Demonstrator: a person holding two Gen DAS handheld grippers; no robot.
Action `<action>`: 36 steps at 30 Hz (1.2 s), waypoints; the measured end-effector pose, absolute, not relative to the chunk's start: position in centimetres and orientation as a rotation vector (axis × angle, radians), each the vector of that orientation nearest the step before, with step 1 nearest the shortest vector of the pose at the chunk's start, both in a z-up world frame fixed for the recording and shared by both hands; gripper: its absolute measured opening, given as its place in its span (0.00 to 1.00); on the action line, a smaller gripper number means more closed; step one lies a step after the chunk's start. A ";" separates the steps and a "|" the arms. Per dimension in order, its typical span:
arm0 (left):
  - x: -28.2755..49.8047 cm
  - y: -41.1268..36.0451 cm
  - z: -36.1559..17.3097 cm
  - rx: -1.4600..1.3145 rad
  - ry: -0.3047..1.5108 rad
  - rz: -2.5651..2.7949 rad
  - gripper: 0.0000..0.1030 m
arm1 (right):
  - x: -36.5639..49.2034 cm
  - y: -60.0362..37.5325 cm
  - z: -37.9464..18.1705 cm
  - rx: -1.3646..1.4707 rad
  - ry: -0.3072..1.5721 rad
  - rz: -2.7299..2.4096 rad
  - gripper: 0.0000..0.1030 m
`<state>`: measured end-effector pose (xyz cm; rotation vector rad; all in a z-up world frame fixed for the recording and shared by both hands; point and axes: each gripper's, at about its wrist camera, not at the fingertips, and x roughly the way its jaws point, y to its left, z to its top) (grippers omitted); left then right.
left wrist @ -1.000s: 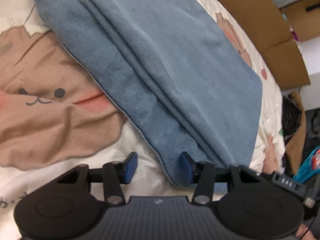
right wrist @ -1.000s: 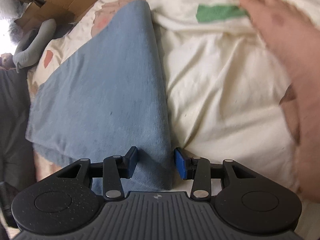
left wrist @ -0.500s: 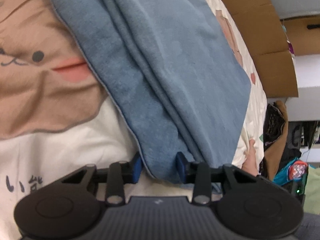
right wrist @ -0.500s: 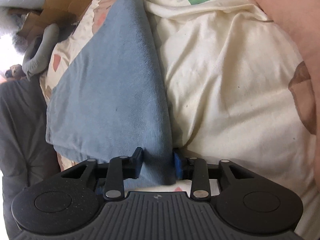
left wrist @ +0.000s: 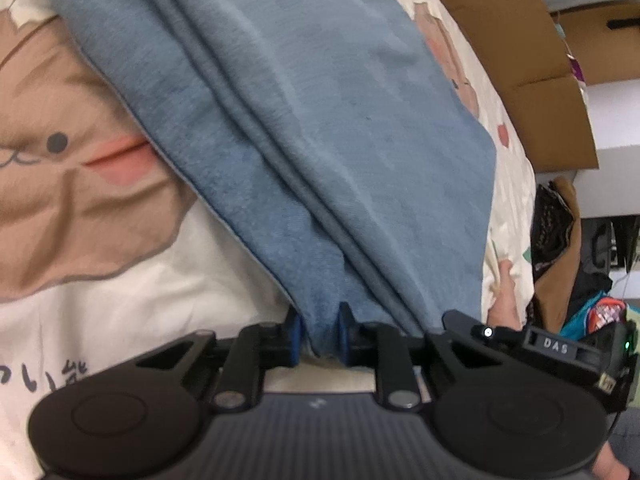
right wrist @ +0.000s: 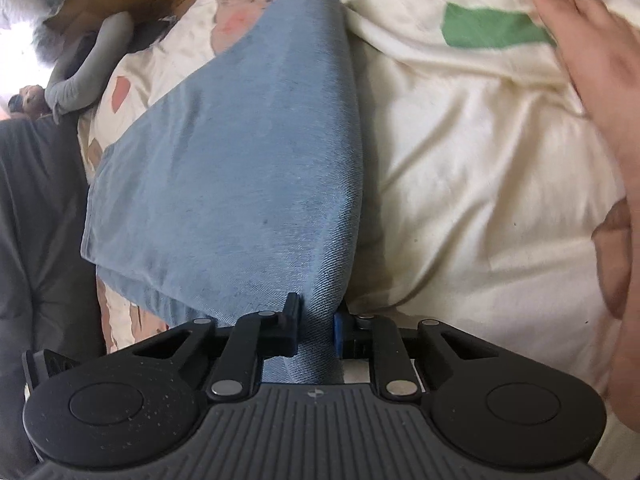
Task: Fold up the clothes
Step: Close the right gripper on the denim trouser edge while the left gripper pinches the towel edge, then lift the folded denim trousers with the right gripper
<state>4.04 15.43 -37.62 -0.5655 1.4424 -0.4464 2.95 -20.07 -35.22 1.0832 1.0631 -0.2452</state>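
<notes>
A folded blue garment [left wrist: 304,128] lies in long layers across a cream bedsheet with a brown cartoon bear print [left wrist: 60,184]. My left gripper [left wrist: 319,334] is closing on the garment's near corner, and the blue pads pinch the cloth between them. In the right wrist view the same blue garment [right wrist: 240,168] runs up and away from me. My right gripper [right wrist: 316,326] is closing too, its pads squeezing the near folded edge.
Brown cardboard boxes [left wrist: 516,52] stand past the bed's far side, with dark clothes and a bag [left wrist: 576,264] piled beyond. A person's bare foot and leg [right wrist: 600,92] rest on the cream sheet [right wrist: 472,184] at the right, near a green patch [right wrist: 488,32].
Both grippers narrowed from wide apart to pinching the blue garment. The left one slid forward onto the corner, and the right one lifted slightly with the edge.
</notes>
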 end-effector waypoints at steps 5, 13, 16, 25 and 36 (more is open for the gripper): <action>3.7 15.3 -36.3 -0.544 1.434 -0.467 0.17 | 3.1 -20.2 -32.9 1.036 1.074 -0.232 0.13; 3.1 14.6 -35.5 -0.534 1.445 -0.505 0.17 | 3.2 -20.7 -30.0 0.990 1.094 -0.214 0.12; 2.5 14.1 -35.8 -0.523 1.466 -0.535 0.17 | 2.8 -20.9 -29.8 0.978 1.119 -0.226 0.12; 2.5 13.2 -37.0 -0.445 1.523 -0.543 0.24 | 2.3 -20.8 -32.7 1.012 1.133 -0.279 0.23; 5.7 17.3 -34.0 -0.365 1.457 -0.503 0.32 | 3.0 -22.8 -37.3 1.161 0.909 -0.355 0.35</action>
